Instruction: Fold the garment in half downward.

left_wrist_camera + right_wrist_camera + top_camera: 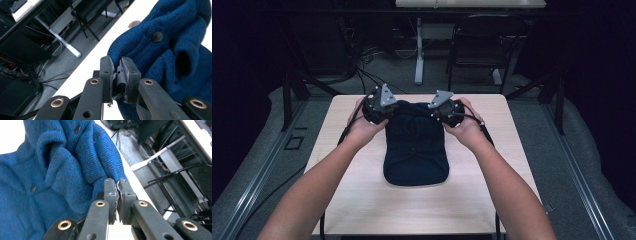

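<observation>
The left gripper and right gripper each pinch a fold at the far corners of a dark blue knitted, buttoned cardigan. It lies folded mid-table, its gripped end bunched at twelve o'clock, its rounded edge at six.
</observation>
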Demonstrator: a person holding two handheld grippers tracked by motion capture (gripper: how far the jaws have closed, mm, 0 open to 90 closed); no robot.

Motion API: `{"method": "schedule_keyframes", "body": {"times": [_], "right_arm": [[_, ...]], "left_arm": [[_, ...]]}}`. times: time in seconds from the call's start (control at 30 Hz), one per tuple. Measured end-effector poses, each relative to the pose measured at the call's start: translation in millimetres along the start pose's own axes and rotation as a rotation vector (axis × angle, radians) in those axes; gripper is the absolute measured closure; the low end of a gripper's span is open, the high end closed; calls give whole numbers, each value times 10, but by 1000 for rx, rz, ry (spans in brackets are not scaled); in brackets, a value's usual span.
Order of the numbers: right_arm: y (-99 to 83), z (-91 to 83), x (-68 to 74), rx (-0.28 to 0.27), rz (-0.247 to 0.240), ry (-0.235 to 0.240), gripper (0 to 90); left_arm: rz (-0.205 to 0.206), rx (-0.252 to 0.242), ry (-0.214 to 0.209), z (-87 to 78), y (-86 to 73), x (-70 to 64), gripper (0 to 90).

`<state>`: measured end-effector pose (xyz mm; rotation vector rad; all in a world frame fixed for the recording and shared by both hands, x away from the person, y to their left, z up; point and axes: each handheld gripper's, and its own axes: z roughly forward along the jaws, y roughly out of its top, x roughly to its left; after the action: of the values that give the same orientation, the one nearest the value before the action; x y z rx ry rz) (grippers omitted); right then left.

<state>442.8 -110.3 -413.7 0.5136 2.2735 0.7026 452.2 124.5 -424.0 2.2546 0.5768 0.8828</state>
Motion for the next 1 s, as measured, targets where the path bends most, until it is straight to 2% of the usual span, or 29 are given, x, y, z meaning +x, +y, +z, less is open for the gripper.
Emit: {"method": "schedule_keyframes", "body": {"times": [0.07,0.23,0.3,0.47,0.57,0.9,1.0], "right_arm": [[-80,43,84,13,-23,6,866],[-255,95,229,41,-49,43,866],[-279,93,255,49,-58,45,867],[-332,76,315,35,-44,69,867],[-336,56,349,21,-43,78,867],[-346,-13,368,42,-61,91,867],[-366,-32,377,33,-52,103,866]], "left_arm": [[22,16,-11,22,-77,-100,808],[47,37,-58,35,-217,-277,808],[51,38,-60,35,-229,-289,808],[25,31,-73,28,-296,-324,807],[25,37,-78,22,-321,-336,807],[19,34,-98,-17,-319,-377,806],[15,39,-116,-37,-330,-399,805]]}}
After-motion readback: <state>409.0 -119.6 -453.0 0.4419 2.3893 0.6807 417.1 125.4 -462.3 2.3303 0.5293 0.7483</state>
